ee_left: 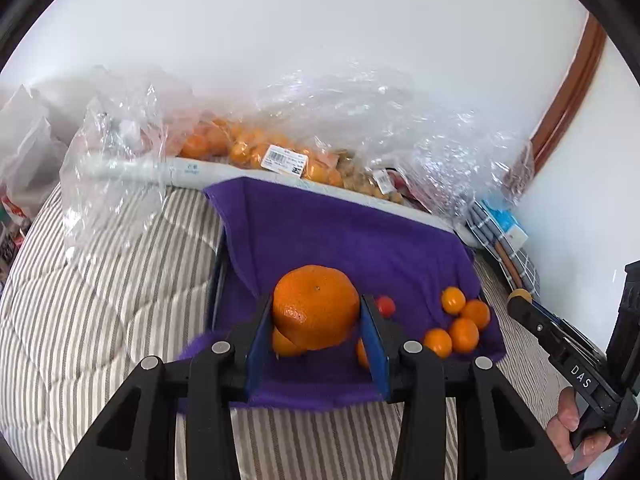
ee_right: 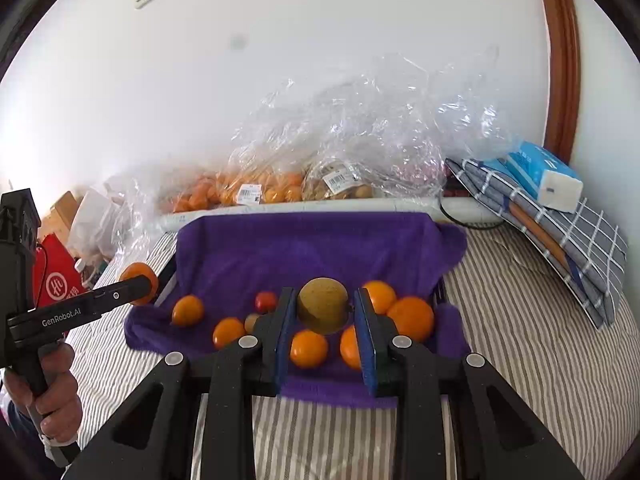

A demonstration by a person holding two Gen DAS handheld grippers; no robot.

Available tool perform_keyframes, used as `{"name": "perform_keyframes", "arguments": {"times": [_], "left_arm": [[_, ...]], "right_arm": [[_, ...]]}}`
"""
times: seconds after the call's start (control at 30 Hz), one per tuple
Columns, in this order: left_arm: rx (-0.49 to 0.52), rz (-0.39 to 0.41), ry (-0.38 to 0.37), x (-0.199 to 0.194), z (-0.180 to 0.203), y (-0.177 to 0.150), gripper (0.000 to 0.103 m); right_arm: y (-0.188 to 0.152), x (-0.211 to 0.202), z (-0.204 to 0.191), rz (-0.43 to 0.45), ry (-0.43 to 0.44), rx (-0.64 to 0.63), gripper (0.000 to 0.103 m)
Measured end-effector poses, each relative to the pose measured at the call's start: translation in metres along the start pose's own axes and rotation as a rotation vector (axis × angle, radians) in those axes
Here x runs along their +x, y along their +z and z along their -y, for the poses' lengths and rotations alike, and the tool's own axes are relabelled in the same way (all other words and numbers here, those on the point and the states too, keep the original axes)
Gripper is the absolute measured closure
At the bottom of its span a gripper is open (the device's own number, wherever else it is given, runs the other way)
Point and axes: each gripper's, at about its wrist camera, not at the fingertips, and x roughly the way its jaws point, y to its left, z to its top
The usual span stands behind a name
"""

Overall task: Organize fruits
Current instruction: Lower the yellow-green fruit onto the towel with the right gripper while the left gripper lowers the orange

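Observation:
My left gripper (ee_left: pixel 316 312) is shut on a large orange mandarin (ee_left: pixel 316 306) and holds it above the left part of a purple towel-lined tray (ee_left: pixel 340 232). My right gripper (ee_right: pixel 325 310) is shut on a round yellow-brown fruit (ee_right: pixel 323 310) above the tray (ee_right: pixel 304 248). Several small oranges (ee_right: pixel 410 318) and a small red fruit (ee_right: pixel 266 301) lie on the towel. The left gripper with its mandarin (ee_right: pixel 138 276) shows at the left of the right wrist view. The right gripper's body (ee_left: pixel 560 344) shows at the right of the left wrist view.
Clear plastic bags of oranges (ee_right: pixel 248 188) and brown fruit (ee_right: pixel 340 184) lie behind the tray against the white wall. A folded checked cloth (ee_right: pixel 560 232) with a tissue pack (ee_right: pixel 544 176) sits at the right. The tray rests on a striped quilt (ee_left: pixel 100 320).

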Motion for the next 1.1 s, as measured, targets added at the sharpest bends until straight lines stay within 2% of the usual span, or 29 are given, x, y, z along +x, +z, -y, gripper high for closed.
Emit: {"name": "perform_keyframes", "arguments": {"times": [0.2, 0.53, 0.77, 1.1], "left_arm": [[-0.011, -0.026, 0.006, 0.031, 0.000, 0.019, 0.063], [-0.007, -0.097, 0.037, 0.073, 0.005, 0.027, 0.063], [0.001, -0.145, 0.067, 0.089, 0.005, 0.020, 0.063], [0.012, -0.161, 0.085, 0.094, 0.004, 0.018, 0.062]], "right_arm": [[0.012, 0.036, -0.004, -0.030, -0.009, -0.016, 0.074], [0.000, 0.085, -0.003, -0.098, -0.005, -0.026, 0.074], [-0.005, 0.096, -0.009, -0.117, -0.030, -0.048, 0.074], [-0.007, 0.105, -0.010, -0.147, -0.027, -0.055, 0.074]]}}
